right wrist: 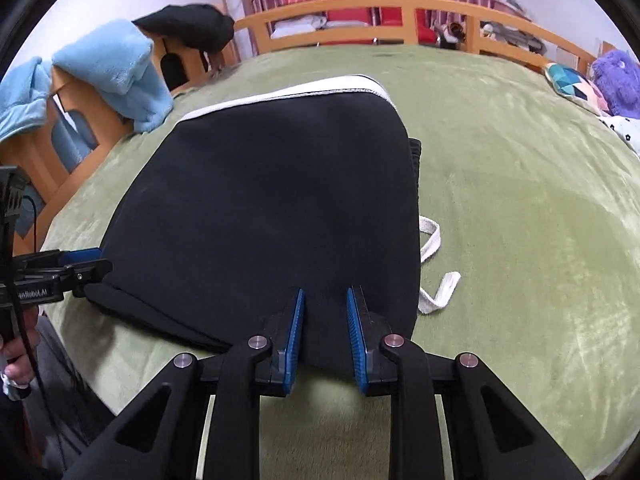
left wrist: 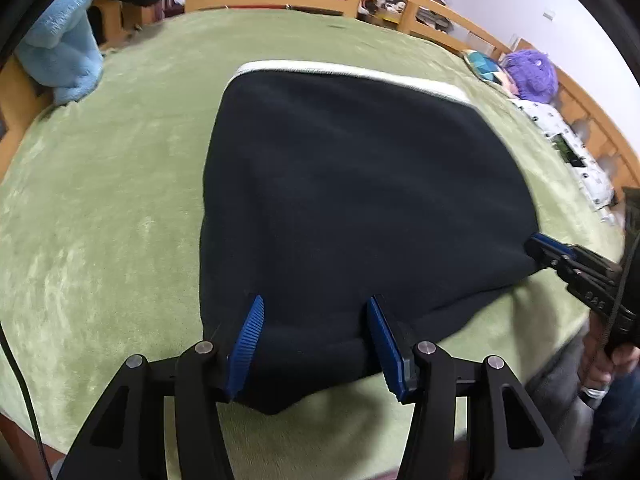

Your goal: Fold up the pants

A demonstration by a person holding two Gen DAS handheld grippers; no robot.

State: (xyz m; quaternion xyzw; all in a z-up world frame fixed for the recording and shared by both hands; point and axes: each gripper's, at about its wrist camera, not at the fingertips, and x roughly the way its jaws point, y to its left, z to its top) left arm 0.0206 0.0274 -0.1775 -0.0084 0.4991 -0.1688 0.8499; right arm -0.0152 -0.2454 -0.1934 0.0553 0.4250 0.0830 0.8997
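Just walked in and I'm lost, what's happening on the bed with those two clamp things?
A person is folding dark pants on a green blanket, a handheld gripper in each hand. The pants already lie folded into a compact stack, white waistband at the far edge, a white drawstring trailing out on one side. The left gripper stands open astride the near edge, fabric between its jaws. The right gripper is at the other near corner, jaws narrowly apart over the fabric.

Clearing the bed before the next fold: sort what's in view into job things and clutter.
Job: black pants, their white drawstring, left gripper, right gripper.
Clutter: blue blanket, purple plush toy, patterned cushion.
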